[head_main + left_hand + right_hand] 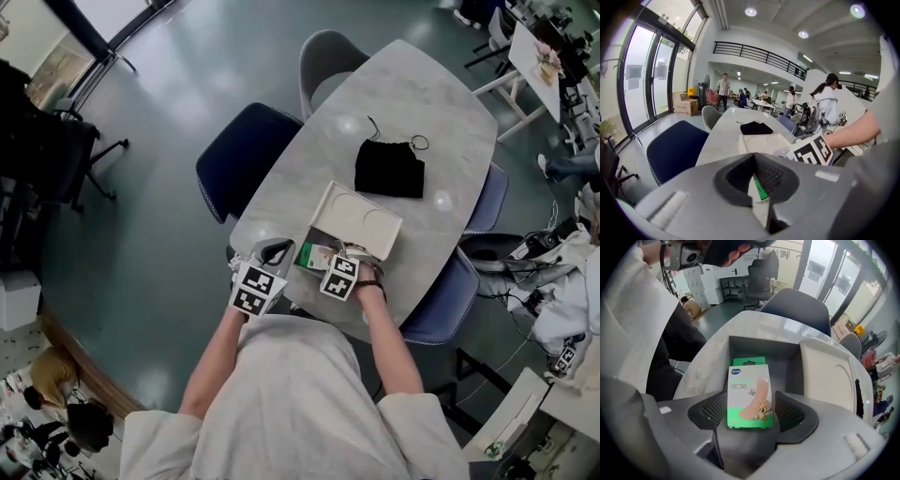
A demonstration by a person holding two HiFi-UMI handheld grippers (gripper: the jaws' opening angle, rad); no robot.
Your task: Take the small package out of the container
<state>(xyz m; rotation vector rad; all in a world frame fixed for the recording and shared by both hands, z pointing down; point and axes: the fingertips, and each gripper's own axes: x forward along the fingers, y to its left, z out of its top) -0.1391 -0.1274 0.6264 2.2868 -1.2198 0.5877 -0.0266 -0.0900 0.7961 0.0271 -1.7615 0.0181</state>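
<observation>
The open container stands at the table's near edge, its white lid folded back. In the right gripper view the small white and green package lies between the pads of my right gripper. Those jaws stand wide, with a gap on each side of the package. A green edge shows behind it inside the grey container. My left gripper sits at the container's left corner. Its jaws are close together on a thin white piece with a green stripe, apparently the container's wall.
A black pouch lies further back on the marble table. Dark blue chairs stand along both sides of the table. The person's body is right at the near edge. In the left gripper view, people stand far off across the hall.
</observation>
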